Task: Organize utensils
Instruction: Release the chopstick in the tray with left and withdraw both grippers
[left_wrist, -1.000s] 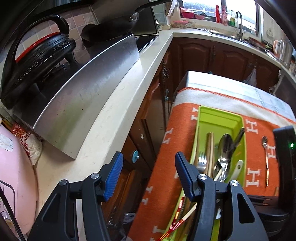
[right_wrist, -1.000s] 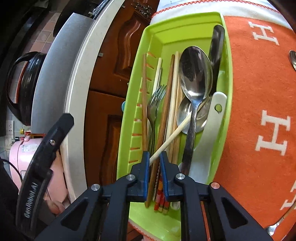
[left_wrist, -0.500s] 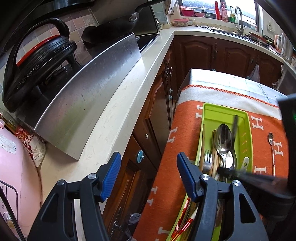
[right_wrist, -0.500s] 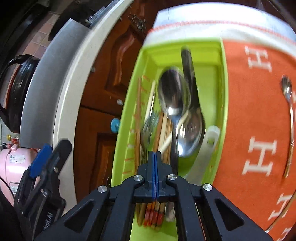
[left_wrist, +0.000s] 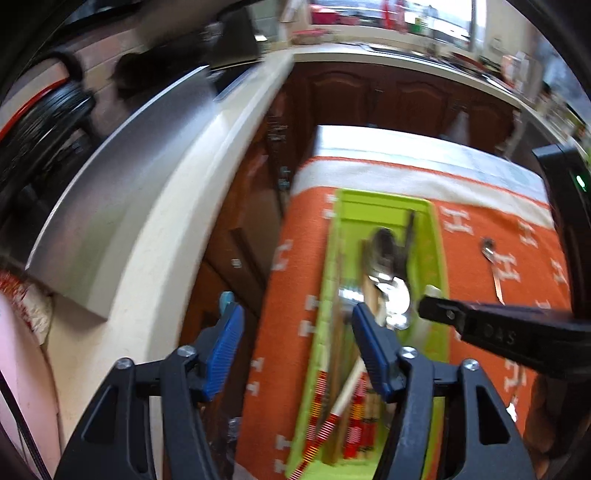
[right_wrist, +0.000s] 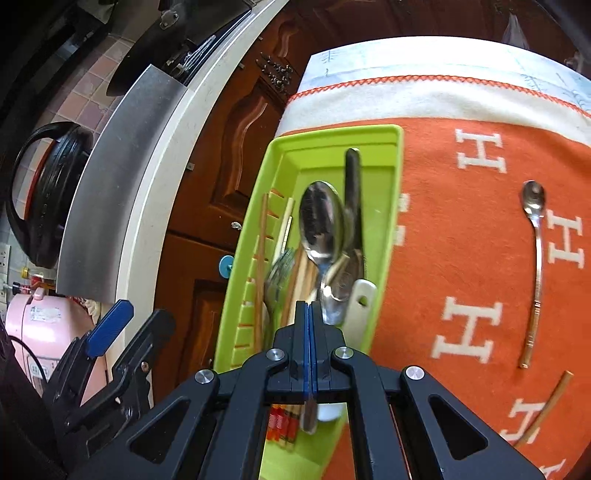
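Right tongs (right_wrist: 309, 314) are seen pressed fully together w/ nothing pinched, over the near end of the green tray (right_wrist: 391, 177) on the orange cloth (right_wrist: 461, 266). Spoons, fork, chopsticks are piled inside. Left tongs (left_wrist: 295, 332) are held partway apart, empty, having just been closing, at approx 9 o'clock of the tray. A small spoon (right_wrist: 535, 258) is left lying at 3 o'clock.

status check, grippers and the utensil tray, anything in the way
Right hand-held gripper shut, nothing visibly held. Left hand-held gripper open, jaws just closing, empty. Green tray full of utensils; small spoon and a chopstick loose on the orange cloth. Nothing blocking.
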